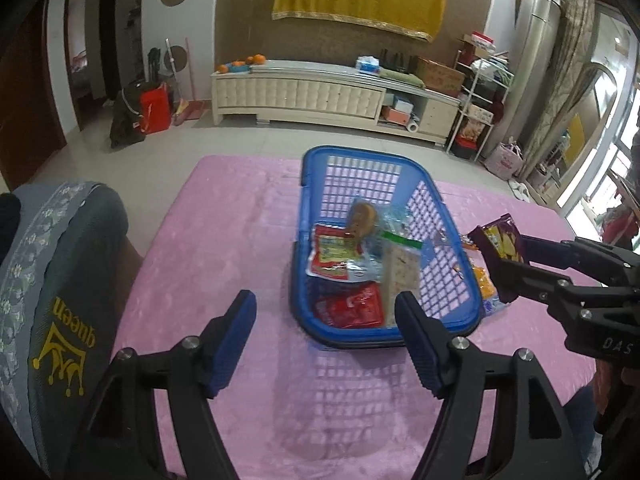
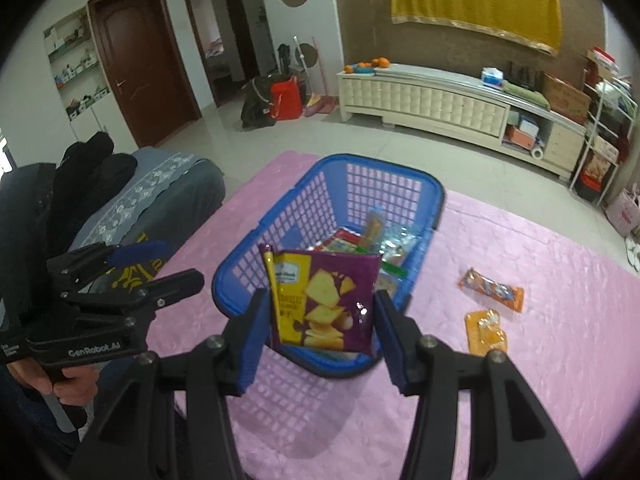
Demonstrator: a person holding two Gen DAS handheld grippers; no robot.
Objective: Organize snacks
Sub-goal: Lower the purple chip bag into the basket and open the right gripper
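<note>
A blue plastic basket [image 1: 308,184] [image 2: 236,276] stands on the pink table cover and holds several snack packets [image 1: 344,256]. My right gripper [image 2: 320,332] is shut on a purple and yellow cracker packet [image 2: 324,300], held just over the basket's near rim; from the left wrist view it [image 1: 500,256] hangs at the basket's right side. My left gripper [image 1: 326,332] is open and empty, just in front of the basket's near end. Two orange snack packets [image 2: 490,290] [image 2: 486,330] lie on the cover right of the basket.
A grey cushioned chair back [image 1: 52,280] stands at the table's left edge. The pink cover [image 1: 224,240] stretches left and in front of the basket. Beyond the table are a tiled floor and a white cabinet [image 1: 320,96].
</note>
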